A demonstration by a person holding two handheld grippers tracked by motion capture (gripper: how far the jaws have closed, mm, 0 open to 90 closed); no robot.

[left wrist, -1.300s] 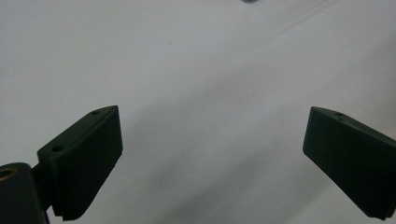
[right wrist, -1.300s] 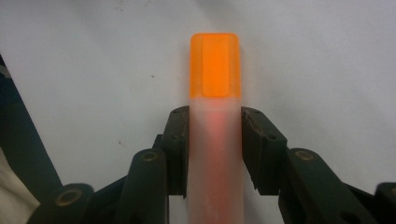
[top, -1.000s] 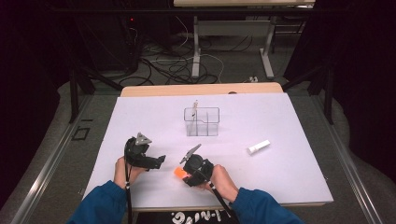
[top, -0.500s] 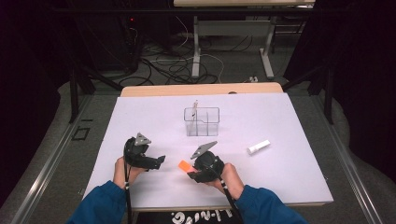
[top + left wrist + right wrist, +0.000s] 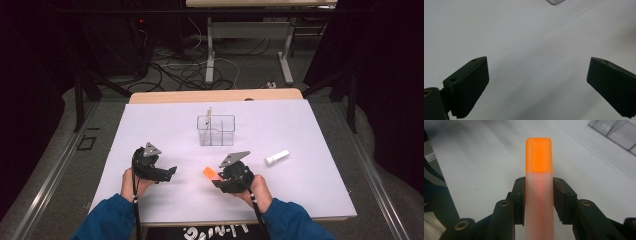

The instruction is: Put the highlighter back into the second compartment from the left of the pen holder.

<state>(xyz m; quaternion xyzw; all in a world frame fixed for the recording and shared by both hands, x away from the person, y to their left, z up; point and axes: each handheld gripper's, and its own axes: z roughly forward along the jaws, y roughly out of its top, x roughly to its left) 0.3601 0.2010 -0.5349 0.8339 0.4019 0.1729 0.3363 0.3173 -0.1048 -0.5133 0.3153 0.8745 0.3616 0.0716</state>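
A marker with a frosted barrel and an orange cap (image 5: 539,155) sticks out forward between the pads of my right gripper (image 5: 539,195), which is shut on its barrel. From above, the orange cap (image 5: 209,173) points left from the right gripper (image 5: 217,180), near the front middle of the white table (image 5: 310,130). The left gripper (image 5: 171,172) rests at the front left, jaws pointing right. In its own view the left gripper (image 5: 537,82) stands wide open over bare table, nothing between its fingers (image 5: 469,82).
A clear compartmented box (image 5: 216,130) stands at mid-table with a thin stick upright in its back left cell; its corner shows as box (image 5: 616,132) and box (image 5: 555,1). A white tube (image 5: 277,157) lies right of the right gripper. Cables and table legs sit beyond the far edge.
My right gripper has carried the marker to the right and slightly farther from the front edge, away from the left gripper. The left gripper has stayed put.
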